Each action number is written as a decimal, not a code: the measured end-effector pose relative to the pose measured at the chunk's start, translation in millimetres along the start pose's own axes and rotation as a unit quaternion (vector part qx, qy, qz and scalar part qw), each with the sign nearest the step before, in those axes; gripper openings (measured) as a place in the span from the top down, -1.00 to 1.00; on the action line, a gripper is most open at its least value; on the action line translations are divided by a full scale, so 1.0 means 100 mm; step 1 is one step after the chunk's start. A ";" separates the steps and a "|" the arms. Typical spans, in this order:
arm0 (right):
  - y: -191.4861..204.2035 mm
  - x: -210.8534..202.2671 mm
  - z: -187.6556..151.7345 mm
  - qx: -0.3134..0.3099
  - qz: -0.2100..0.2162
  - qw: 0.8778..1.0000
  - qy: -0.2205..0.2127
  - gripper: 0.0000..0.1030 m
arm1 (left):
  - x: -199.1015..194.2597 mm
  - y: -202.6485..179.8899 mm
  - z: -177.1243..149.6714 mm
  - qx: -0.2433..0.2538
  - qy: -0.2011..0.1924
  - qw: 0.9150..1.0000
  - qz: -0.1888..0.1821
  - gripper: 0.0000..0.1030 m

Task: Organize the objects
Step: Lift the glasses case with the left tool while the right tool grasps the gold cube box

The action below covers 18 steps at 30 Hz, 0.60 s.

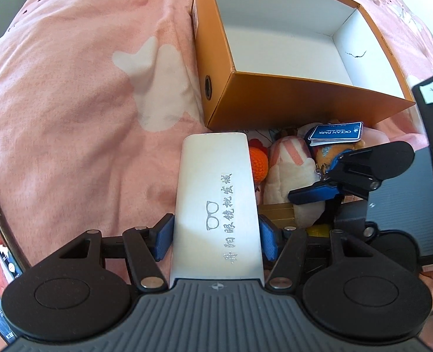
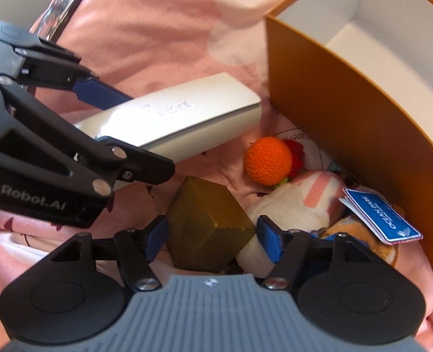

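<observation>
Your two wrist cameras looked down close along their jaws, sharing the silver case (image 1: 216, 205) (image 2: 181, 120) and orange box (image 1: 275, 99) (image 2: 348, 135) ahead.

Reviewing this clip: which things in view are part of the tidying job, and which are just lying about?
Part of the job:
silver glasses case, held by the left gripper
gold cube, between the right gripper's fingers
orange box
orange crochet ball
plush toys

Lying about:
pink blanket
</observation>
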State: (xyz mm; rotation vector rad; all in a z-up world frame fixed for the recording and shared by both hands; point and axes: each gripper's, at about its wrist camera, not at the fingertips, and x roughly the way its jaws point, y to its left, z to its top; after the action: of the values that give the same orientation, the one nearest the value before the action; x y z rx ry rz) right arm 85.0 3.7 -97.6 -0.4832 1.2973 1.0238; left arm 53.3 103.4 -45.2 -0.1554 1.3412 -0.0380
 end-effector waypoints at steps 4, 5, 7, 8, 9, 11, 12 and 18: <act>0.06 0.00 0.03 -0.029 -0.006 0.999 0.023 -0.19 | 0.01 -0.03 -0.02 0.005 -0.002 1.000 0.005 -0.33; 0.04 -0.03 0.03 -0.029 -0.001 0.999 0.028 -0.15 | 0.02 -0.04 -0.03 0.008 -0.002 1.000 0.006 -0.33; -0.02 -0.09 0.00 -0.017 0.015 0.999 0.038 -0.01 | 0.08 -0.08 -0.04 0.014 -0.002 1.000 0.008 -0.33; -0.07 -0.12 -0.02 -0.006 0.027 0.999 0.043 0.01 | 0.09 -0.09 -0.04 0.017 -0.002 1.000 0.009 -0.33; -0.11 -0.14 -0.06 0.007 0.039 0.998 0.048 0.06 | 0.10 -0.10 -0.04 0.020 -0.002 1.000 0.011 -0.33; -0.18 -0.15 -0.15 0.034 0.057 0.996 0.052 0.08 | 0.13 -0.13 -0.06 0.032 -0.001 0.999 0.017 -0.33; -0.21 -0.14 -0.21 0.047 0.061 0.996 0.052 0.09 | 0.13 -0.15 -0.06 0.037 0.000 0.999 0.018 -0.33; -0.40 -0.06 -0.34 0.144 0.090 0.985 0.027 -0.05 | 0.15 -0.19 -0.08 0.051 -0.001 0.998 0.025 -0.33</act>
State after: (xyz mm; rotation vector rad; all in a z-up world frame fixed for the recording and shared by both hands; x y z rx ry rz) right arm 99.5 -45.1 -110.1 -0.1759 1.5298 0.9552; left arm 50.6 81.9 -58.9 -0.0357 1.3386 -0.0639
